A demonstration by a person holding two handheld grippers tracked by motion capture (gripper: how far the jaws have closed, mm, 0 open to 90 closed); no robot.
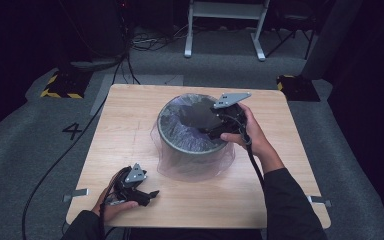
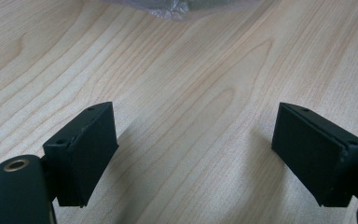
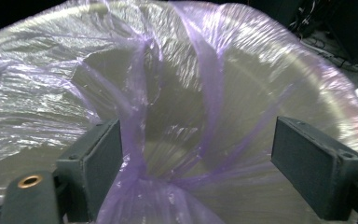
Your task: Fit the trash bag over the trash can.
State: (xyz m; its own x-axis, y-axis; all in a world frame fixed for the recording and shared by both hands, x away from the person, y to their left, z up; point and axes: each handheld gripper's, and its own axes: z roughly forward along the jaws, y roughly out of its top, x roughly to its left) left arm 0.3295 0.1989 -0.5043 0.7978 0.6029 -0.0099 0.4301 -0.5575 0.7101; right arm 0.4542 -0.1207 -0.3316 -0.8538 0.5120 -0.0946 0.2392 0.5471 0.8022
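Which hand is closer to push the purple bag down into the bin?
Probably the right. The right gripper is over the bin, its open jaws around the purple bag. The left gripper sits open on the table, away from it.

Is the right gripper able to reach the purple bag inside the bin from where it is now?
Probably yes. The right gripper hangs over the bin mouth, its jaws open with folds of the purple bag directly between them and nothing in the way.
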